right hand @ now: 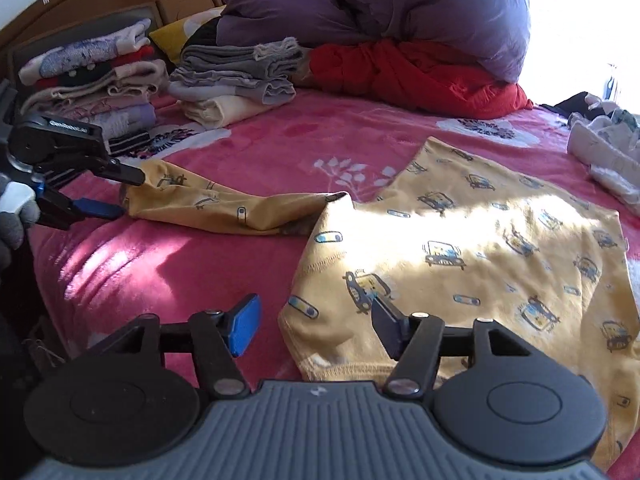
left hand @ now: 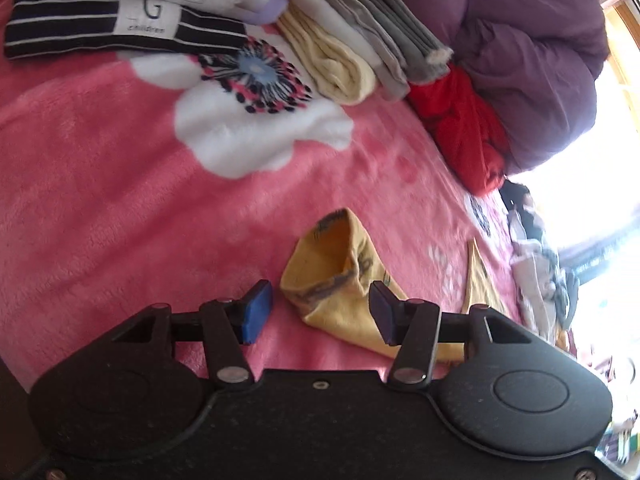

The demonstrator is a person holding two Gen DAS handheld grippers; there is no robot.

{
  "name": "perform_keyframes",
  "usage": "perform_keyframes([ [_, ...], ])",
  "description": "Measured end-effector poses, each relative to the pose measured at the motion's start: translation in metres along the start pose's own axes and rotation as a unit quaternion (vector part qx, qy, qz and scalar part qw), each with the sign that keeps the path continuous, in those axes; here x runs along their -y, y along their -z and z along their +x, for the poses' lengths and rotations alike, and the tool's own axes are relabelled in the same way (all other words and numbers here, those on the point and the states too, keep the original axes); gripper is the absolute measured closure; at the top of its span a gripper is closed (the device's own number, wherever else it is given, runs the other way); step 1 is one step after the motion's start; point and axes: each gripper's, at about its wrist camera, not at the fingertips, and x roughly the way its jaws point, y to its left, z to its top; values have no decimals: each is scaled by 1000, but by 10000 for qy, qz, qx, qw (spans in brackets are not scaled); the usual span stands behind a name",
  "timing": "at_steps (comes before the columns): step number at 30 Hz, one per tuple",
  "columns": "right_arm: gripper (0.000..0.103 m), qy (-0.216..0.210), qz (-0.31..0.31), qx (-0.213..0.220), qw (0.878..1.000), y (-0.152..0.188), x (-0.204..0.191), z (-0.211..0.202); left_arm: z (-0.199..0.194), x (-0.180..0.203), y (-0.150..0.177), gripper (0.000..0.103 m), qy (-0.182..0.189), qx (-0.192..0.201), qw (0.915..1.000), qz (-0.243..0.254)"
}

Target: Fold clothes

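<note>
A yellow child's shirt with car prints (right hand: 480,248) lies spread on the pink floral blanket (right hand: 160,264). Its left sleeve (right hand: 224,208) stretches out to the left. In the left wrist view the sleeve's cuff (left hand: 336,276) lies between my fingers. My left gripper (left hand: 320,312) is open, its fingers either side of the cuff; it also shows in the right wrist view (right hand: 128,194). My right gripper (right hand: 316,328) is open, its jaws astride the shirt's near hem corner (right hand: 320,332), low over the blanket.
Stacks of folded clothes (right hand: 240,80) stand at the back of the bed, also seen in the left wrist view (left hand: 340,52). A red garment (right hand: 416,76) and a purple duvet (right hand: 400,4) lie behind. Unfolded light clothes (right hand: 608,152) sit at the right edge.
</note>
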Motion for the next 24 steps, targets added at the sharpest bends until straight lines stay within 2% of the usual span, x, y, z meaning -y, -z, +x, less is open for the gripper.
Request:
perform_keyframes([
  [2, 46, 143, -93, -30, 9999, -2, -6, 10, 4, 0, 1, 55, 15, 100, 9999, 137],
  [3, 58, 211, -135, -47, 9997, -2, -7, 14, 7, 0, 0, 73, 65, 139, 9997, 197],
  [4, 64, 257, -151, -49, 9995, -2, -8, 16, 10, 1, -3, 95, 129, 172, 9994, 255],
  [6, 78, 276, -114, -15, 9996, -2, -8, 16, 12, 1, -11, 96, 319, 309, 9988, 215],
  [9, 89, 415, -328, 149, 9985, 2, -12, 9, 14, 8, -22, 97, 654, 482, 9965, 171],
  [15, 94, 621, -1304, 359, 9889, 16, -34, -2, 27, 40, -59, 97, 1146, 740, 9897, 430],
  [17, 94, 671, -1646, 388, 9833, 23, -41, -5, 31, 40, -73, 97, 1402, 798, 9865, 276],
  [19, 94, 709, -1915, 372, 9782, 29, -46, -5, 37, 29, -86, 98, 1800, 758, 9806, -165],
  [20, 94, 708, -2012, 352, 9763, 31, -47, -5, 43, 23, -92, 98, 1794, 684, 9806, -386],
  [23, 94, 683, -2122, 225, 9746, 33, -50, -2, 52, 9, -99, 92, 791, 841, 9921, -484],
  [24, 94, 682, -2103, 204, 9750, 32, -50, -2, 54, 5, -98, 84, 618, 722, 9940, -544],
])
